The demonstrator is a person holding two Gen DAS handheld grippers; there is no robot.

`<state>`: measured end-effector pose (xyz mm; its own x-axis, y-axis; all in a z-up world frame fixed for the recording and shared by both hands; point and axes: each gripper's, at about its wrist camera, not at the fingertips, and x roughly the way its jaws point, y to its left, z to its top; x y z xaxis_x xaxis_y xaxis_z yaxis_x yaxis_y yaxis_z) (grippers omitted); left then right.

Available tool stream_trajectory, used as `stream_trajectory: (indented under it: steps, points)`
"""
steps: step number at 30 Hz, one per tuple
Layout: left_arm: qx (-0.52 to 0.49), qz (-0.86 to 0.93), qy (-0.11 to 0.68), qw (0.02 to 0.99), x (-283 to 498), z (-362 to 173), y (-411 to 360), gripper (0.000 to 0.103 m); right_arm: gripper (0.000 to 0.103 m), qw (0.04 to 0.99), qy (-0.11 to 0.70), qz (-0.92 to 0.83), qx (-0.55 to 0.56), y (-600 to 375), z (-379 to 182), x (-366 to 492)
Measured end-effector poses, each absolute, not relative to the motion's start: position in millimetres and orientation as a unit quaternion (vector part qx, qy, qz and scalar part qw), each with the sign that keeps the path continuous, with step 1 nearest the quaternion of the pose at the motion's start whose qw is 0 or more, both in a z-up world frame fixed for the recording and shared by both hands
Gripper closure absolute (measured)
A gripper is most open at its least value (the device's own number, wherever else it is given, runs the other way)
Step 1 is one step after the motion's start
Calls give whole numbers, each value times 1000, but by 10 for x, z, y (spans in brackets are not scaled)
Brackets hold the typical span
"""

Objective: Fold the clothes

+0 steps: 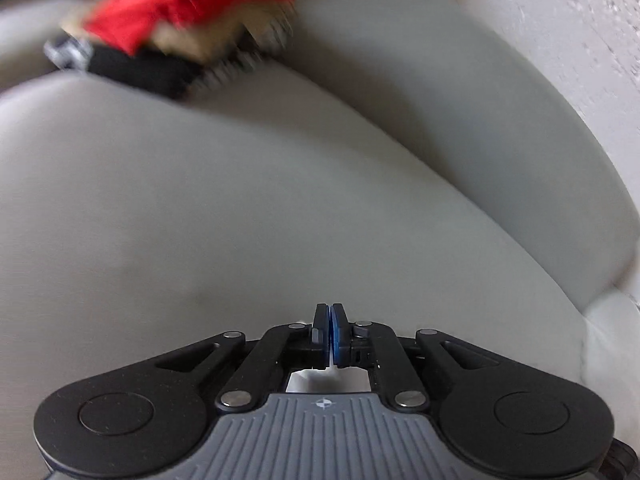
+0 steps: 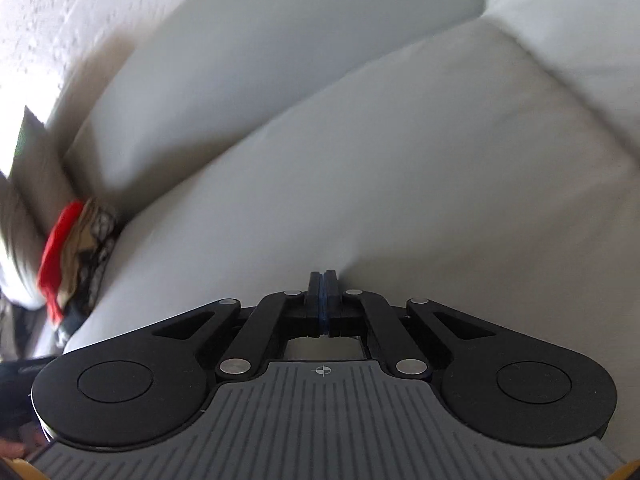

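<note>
A blurred stack of clothes point(image 1: 188, 20) lies at the back of a grey sofa: a red piece on top, a tan one under it, black at the bottom. In the right wrist view the same stack of clothes point(image 2: 60, 256) shows edge-on at the far left, against the sofa's back cushion. My left gripper point(image 1: 330, 308) hovers over the bare seat cushion point(image 1: 280, 200), its blue pads pressed together with nothing between them. My right gripper point(image 2: 323, 274) is also shut and empty above the seat cushion point(image 2: 400, 180). Neither gripper touches the clothes.
Grey back cushions point(image 1: 460, 112) point(image 2: 260, 60) rise behind the seat. A white textured wall point(image 1: 560, 20) point(image 2: 48, 8) stands behind the sofa. A seam between two seat cushions point(image 2: 580, 120) runs at the right. A dark object point(image 2: 24, 372) sits at the lower left edge.
</note>
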<state>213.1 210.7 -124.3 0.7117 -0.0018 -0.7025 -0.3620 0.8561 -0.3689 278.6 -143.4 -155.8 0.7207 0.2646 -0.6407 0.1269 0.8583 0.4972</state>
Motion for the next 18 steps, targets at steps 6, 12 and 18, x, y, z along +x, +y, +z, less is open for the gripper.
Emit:
stream_trajectory:
  steps: [6, 12, 18]
  points:
    - [-232, 91, 348, 904, 1510, -765, 2084, 92, 93, 900, 371, 64, 220, -1532, -1149, 2259]
    - [-183, 13, 386, 904, 794, -536, 1852, 74, 86, 897, 389, 148, 146, -1403, -821, 1482]
    - [-106, -57, 423, 898, 376, -771, 1451, 80, 86, 884, 409, 223, 41, -910, -800, 929]
